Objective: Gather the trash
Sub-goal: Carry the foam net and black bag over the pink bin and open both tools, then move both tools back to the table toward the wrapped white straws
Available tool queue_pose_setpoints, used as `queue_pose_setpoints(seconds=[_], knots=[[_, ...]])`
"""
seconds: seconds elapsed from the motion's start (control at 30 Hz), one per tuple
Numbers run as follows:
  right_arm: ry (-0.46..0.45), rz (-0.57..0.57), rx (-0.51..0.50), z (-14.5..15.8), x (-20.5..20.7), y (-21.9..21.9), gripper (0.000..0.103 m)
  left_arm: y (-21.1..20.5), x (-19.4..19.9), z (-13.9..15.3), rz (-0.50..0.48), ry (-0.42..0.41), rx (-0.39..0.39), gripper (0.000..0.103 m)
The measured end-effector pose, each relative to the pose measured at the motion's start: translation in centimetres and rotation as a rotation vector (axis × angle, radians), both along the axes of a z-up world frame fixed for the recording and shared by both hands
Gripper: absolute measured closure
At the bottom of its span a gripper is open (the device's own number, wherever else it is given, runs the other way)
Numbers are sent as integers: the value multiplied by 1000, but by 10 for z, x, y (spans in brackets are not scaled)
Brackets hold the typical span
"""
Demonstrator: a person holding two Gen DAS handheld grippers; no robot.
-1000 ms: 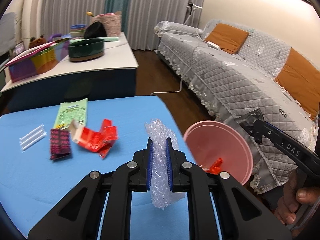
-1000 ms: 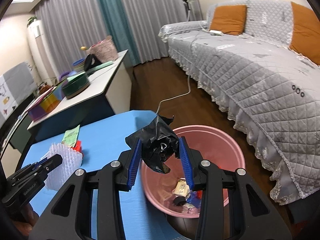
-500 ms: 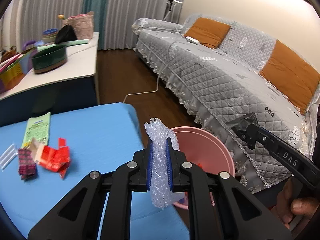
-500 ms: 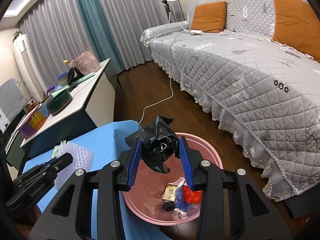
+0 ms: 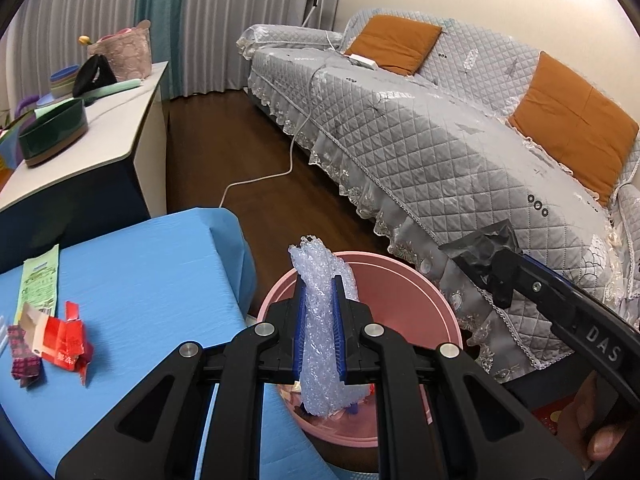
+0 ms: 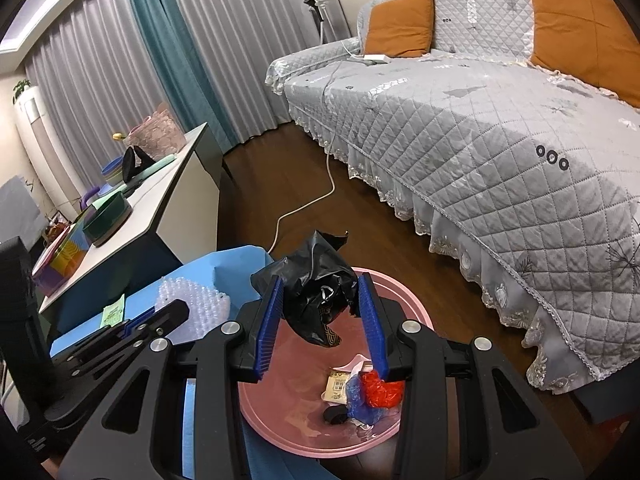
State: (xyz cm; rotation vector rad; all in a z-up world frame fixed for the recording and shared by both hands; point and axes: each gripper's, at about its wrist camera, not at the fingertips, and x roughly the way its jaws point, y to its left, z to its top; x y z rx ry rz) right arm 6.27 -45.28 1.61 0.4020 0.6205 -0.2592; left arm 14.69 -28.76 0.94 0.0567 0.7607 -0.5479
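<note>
Bubble wrap (image 5: 320, 332) in left claw (image 5: 319, 328), above pink bin (image 5: 404, 304).

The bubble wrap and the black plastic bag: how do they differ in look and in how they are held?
The bubble wrap is clear and bumpy; the black plastic bag is dark, glossy and crumpled. The bubble wrap is pressed flat and upright in the left gripper, whose jaws stand narrow; the bag is a thicker wad in the right gripper, whose jaws stand wider. Both are held above the pink bin.
</note>
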Motion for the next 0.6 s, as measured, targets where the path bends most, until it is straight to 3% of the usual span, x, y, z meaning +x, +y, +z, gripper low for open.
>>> queue_pose_setpoints(seconds=[0.3, 0.33, 0.4, 0.43, 0.6], knots=[[23, 5, -8, -3, 4, 3, 62, -5, 6, -5, -6, 21, 0, 90], [31, 3, -9, -4, 5, 3, 61, -5, 7, -5, -4, 24, 0, 87], [46, -14, -18, -6, 6, 2, 47, -3, 7, -6, 8, 30, -3, 65], [47, -19, -20, -7, 5, 2, 43, -2, 7, -6, 14, 28, -5, 62], [56, -11, -39, -6, 7, 7, 43, 5, 6, -8, 30, 39, -11, 62]])
